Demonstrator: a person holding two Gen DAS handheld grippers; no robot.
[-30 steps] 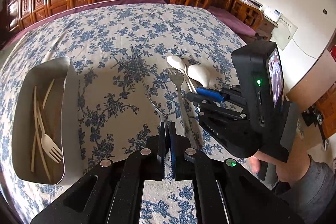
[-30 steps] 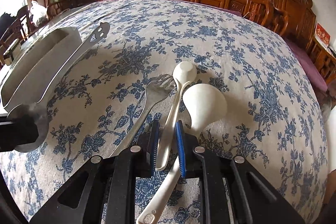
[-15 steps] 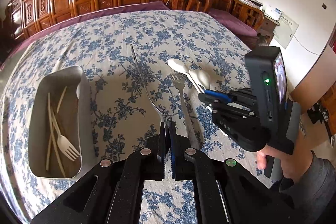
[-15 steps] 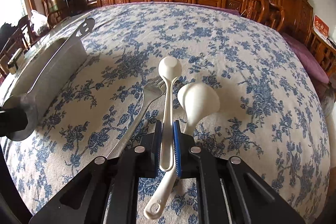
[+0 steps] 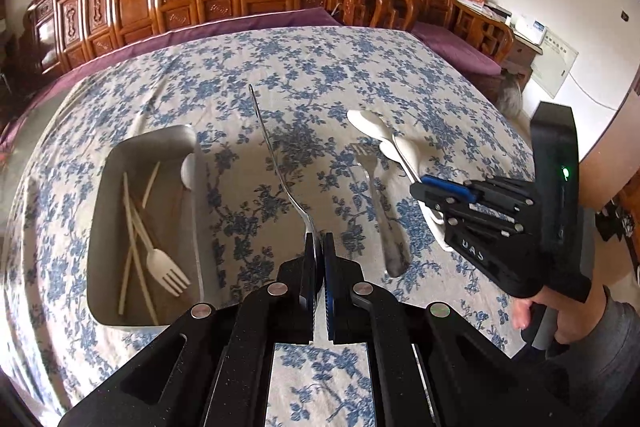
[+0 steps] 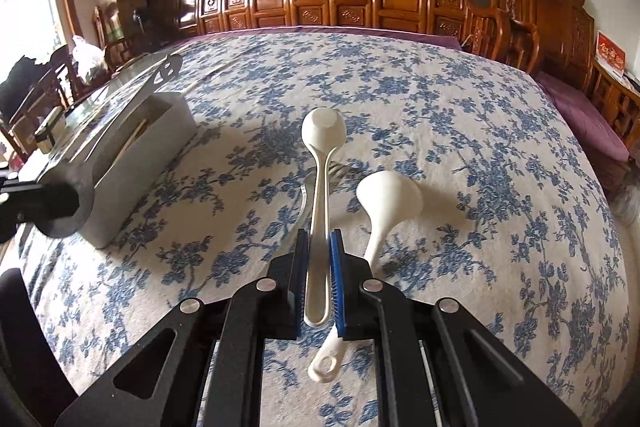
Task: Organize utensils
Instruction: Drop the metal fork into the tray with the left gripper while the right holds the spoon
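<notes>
left jaws: my left gripper (image 5: 319,259) is pressed tight on the bowl end of a metal ladle-like utensil (image 5: 276,163), with almost no gap between the pads.
right jaws: my right gripper (image 6: 319,267) pinches the handle of a white spoon (image 6: 322,163); these jaws have just been closing, and the handle sits squarely between the blue pads.
ladle axis: its long thin handle runs straight out from my left jaws, away from me, tilted up off the cloth, the pierced tip farthest out.
spoon axis: long axis in line with my right fingers, bowl forward and raised, handle end tucked back between the pads.
where they go: the metal tray (image 5: 192,147) sits to the left, already holding a white fork (image 5: 164,267) and chopsticks (image 5: 132,227).
doing it well: I judge I should turn each piece until its length matches the tray's long side, lower it inside the walls, then let go.
order: ladle first, I think, as it is nearer the tray.
left on the cloth: a steel fork (image 5: 378,203) and a white rice paddle (image 6: 386,205), side by side.
</notes>
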